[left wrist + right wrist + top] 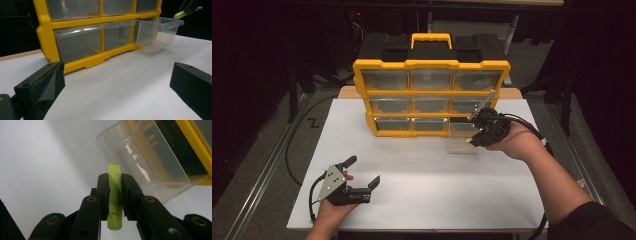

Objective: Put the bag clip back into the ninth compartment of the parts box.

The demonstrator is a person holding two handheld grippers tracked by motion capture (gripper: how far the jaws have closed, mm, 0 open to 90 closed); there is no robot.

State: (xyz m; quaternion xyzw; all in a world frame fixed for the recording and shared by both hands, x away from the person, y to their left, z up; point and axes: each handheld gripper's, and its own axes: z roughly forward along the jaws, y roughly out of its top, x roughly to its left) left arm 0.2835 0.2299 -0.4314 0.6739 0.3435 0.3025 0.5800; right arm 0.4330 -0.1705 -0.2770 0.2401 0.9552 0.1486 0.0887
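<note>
Right gripper point(115, 195) clamps one green clip point(114, 197) beside one pulled-out clear drawer point(150, 157); left gripper point(361, 175) wide open, holding nothing.

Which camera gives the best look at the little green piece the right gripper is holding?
The right gripper view: the green piece stands close-up, clamped between the jaws. The left gripper view catches its tip above the pulled-out drawer; the high view shows a speck.

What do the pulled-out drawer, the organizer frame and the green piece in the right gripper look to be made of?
Drawer: clear glossy plastic; the table shows through it.
Organizer frame: opaque yellow moulded plastic, with a slight sheen.
Green piece, clamped in the right gripper: smooth lime-green plastic, probably; matte, with a moulded notch.
</note>
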